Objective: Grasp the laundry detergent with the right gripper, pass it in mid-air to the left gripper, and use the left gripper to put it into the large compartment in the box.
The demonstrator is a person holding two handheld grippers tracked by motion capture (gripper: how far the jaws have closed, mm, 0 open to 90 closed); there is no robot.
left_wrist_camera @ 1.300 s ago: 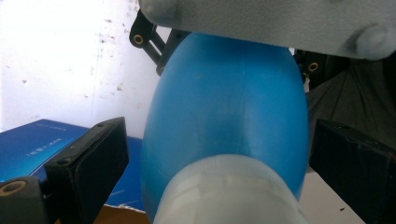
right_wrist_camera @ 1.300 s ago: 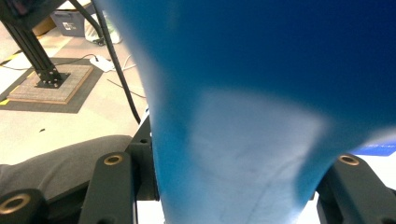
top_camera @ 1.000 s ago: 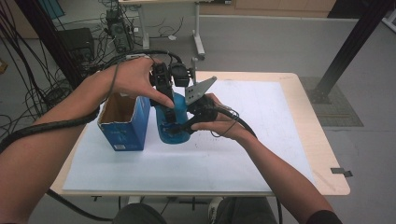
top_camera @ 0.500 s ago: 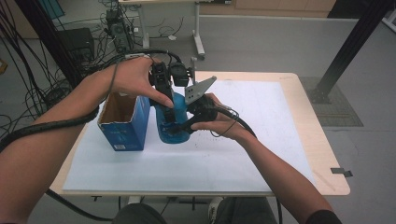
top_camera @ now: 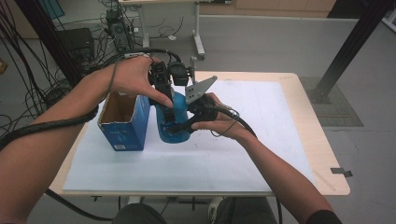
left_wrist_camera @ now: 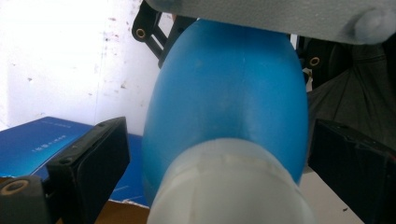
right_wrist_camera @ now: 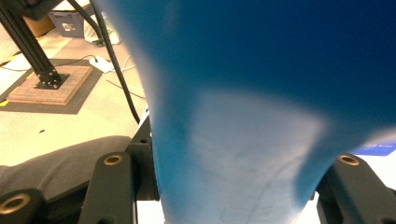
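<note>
Blue bottle (top_camera: 173, 123): smooth matte plastic, bulbous body narrowing to a pale whitish neck. Stands upright on the white-covered table (top_camera: 261, 140), long axis vertical, neck up, just right of an open blue cardboard box (top_camera: 122, 122).

Right gripper (top_camera: 180, 127) comes in from the right, fingers clenched on the bottle's lower body.

Left gripper (left_wrist_camera: 219, 154) reaches down from above; its fingers flank the neck, gaps visible on both sides, released.
</note>
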